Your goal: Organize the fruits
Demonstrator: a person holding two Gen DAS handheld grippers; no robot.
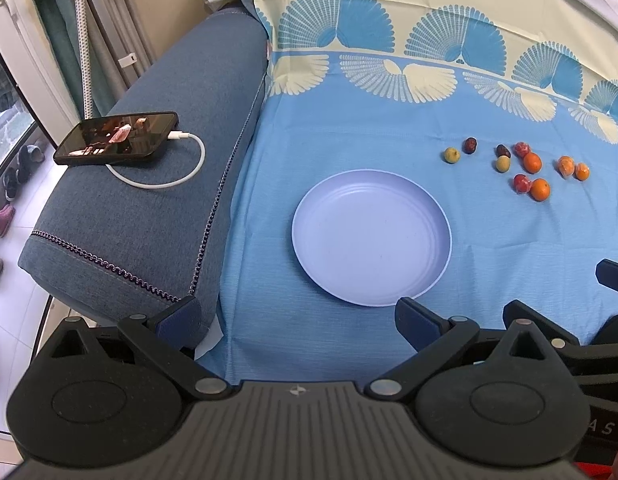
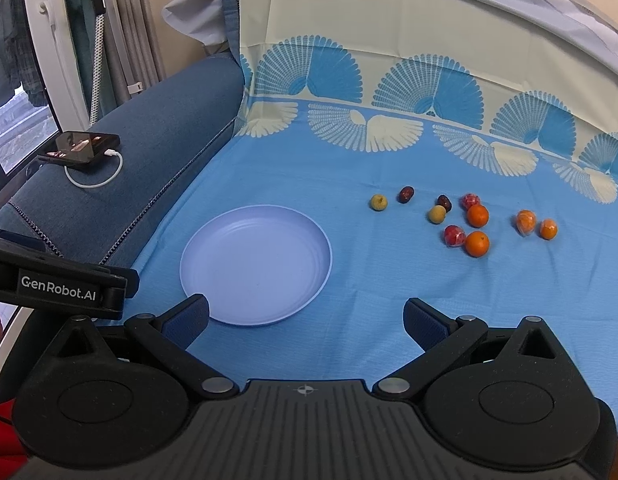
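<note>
Fruits (image 1: 521, 166), small orange, red, dark and yellow-green ones, lie scattered on a blue cloth (image 1: 349, 128) beyond and right of the plate (image 1: 371, 236). The left gripper (image 1: 297, 318) hovers near the plate, fingers wide apart, holding nothing.

From the right wrist, the fruits (image 2: 469, 218) sit right of the plate (image 2: 256, 264); the right gripper (image 2: 307, 316) gapes, holding nothing.

We see a blue sofa armrest (image 1: 149, 208) with a phone (image 1: 117, 138) charging on a white cable (image 1: 181, 176). A blue cloth (image 2: 309, 184) with fan motifs covers the seat and backrest. At left stand a white-framed window (image 2: 33, 52), curtains (image 2: 125, 28) and shoes (image 1: 13, 176) on pale floor tiles (image 1: 13, 312).
</note>
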